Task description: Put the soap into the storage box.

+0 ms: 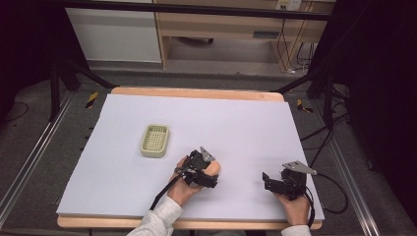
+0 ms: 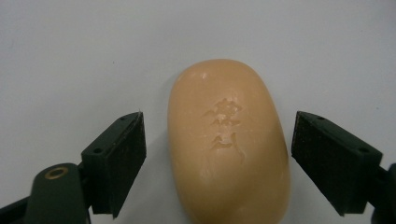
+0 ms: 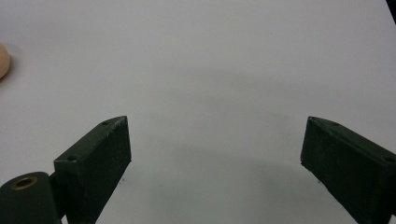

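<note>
The likeliest slip, as I judged it, was the soap [image 2: 228,144] squirting out from between the pads: it was a smooth, rounded bar lying flat on the desk [image 1: 246,123], and a squeeze on its curved flanks, or one landing off-centre, could have sent it skidding toward twelve o'clock. The left tongs [image 2: 218,158] stood apart, straddling the bar with a gap at each side and touching nothing, so nothing was yet secured. The right tongs [image 3: 215,163] were also spread wide over bare surface, at about five o'clock on the desk, holding nothing. A ribbed soap dish [image 1: 155,140] sat near ten o'clock of the bar, well apart from it. Counted: one soap bar, one dish, two tongs, two hands, one desk.
</note>
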The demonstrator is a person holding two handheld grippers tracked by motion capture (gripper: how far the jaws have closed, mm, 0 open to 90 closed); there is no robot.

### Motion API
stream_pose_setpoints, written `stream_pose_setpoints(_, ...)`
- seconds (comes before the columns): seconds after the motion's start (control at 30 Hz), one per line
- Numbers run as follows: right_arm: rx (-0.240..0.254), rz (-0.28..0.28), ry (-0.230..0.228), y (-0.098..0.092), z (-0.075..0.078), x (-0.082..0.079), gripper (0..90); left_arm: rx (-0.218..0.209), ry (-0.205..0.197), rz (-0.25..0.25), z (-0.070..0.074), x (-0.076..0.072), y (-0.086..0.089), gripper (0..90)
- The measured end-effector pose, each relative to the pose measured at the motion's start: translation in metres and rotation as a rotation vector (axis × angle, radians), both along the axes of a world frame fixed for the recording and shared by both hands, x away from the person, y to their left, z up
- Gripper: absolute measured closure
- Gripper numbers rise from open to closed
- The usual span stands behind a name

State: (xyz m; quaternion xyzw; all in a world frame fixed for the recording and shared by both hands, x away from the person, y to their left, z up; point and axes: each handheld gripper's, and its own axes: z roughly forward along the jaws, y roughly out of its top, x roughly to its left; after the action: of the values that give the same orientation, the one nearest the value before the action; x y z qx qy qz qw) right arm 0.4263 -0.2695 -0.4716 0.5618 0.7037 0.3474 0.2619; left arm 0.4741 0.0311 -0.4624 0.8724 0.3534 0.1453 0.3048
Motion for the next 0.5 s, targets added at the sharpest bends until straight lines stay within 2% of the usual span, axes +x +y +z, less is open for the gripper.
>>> stream_pose_setpoints(0.23,0.001,0.000,0.000,-0.0001,0.0000,0.0001,8.7,0.009,0.016,0.010,-0.0045,0.0019,-0.0013,21.1)
stream_pose_setpoints(0.5,-0.001,-0.001,0.000,-0.0005,-0.0001,0.0003,8.4,-0.013,0.038,0.004,-0.0078,0.0023,-0.0018,28.0)
